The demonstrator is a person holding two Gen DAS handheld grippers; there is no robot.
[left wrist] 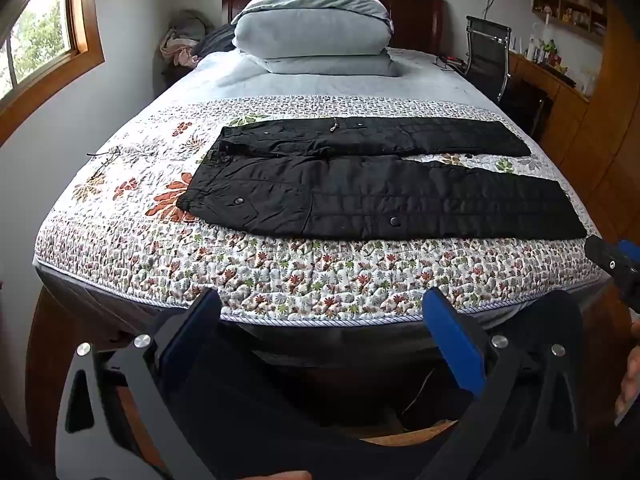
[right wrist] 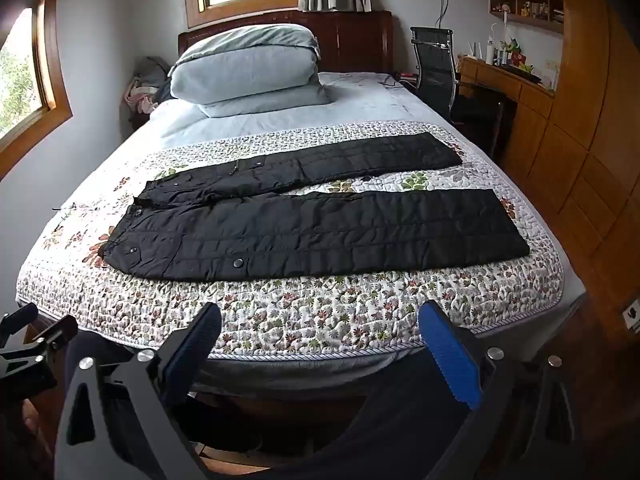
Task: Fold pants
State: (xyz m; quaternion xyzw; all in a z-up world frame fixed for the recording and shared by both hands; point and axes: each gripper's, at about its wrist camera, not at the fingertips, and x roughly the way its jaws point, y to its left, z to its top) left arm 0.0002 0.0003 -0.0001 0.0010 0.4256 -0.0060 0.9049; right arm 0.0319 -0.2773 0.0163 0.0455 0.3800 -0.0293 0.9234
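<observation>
Black quilted pants (left wrist: pixel 360 196) lie flat across the floral quilt (left wrist: pixel 280 272) on the bed, waist at the left, both legs spread apart toward the right; they also show in the right wrist view (right wrist: pixel 320 236). My left gripper (left wrist: pixel 322 300) is open and empty, held off the bed's near edge, well short of the pants. My right gripper (right wrist: pixel 320 316) is open and empty, also off the near edge. The right gripper's side shows at the right edge of the left wrist view (left wrist: pixel 618 264), and the left gripper at the left edge of the right wrist view (right wrist: pixel 28 344).
A folded light blue duvet and pillow (left wrist: pixel 312 32) sit at the head of the bed. A black chair (left wrist: pixel 488 52) and a wooden desk (left wrist: pixel 552 84) stand at the right, with wooden wardrobes (right wrist: pixel 580 160) along that side. A thin black cord (left wrist: pixel 102 158) lies on the quilt's left.
</observation>
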